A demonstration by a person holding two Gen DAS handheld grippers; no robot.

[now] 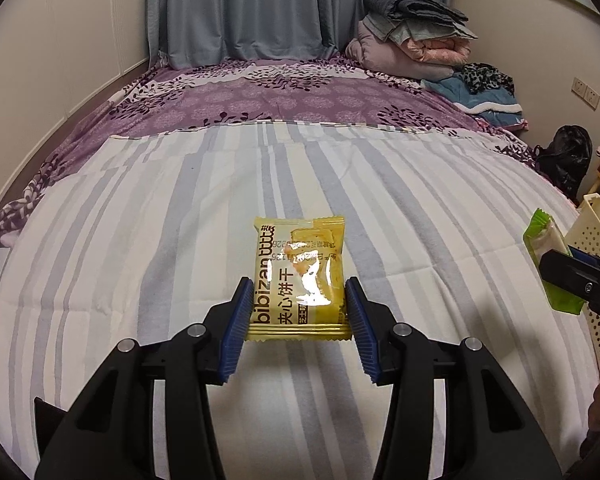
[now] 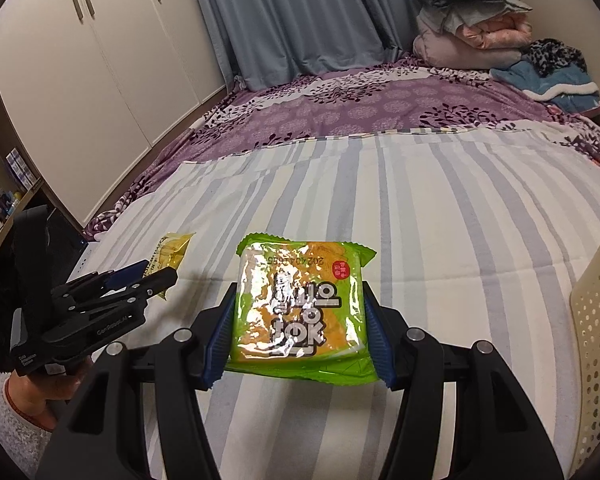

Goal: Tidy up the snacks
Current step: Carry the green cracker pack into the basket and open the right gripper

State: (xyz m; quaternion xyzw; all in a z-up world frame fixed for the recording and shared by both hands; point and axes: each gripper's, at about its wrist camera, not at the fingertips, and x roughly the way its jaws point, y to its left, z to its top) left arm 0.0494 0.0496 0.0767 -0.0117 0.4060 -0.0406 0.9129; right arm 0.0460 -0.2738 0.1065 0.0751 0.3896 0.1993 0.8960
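Yellow biscuit packet (image 1: 300, 280) clamped between your left gripper (image 1: 298, 330) pads; green snack packet (image 2: 300, 308) clamped in your right gripper (image 2: 298, 340).

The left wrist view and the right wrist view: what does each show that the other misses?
Only the left wrist view shows the black bag by the wall. Only the right wrist view shows the white wardrobe doors and a hand in a fuzzy sleeve. Both show the striped bed sheet, the cream perforated plastic basket, the yellow biscuit packet in the left gripper and the green snack packet in the right gripper.
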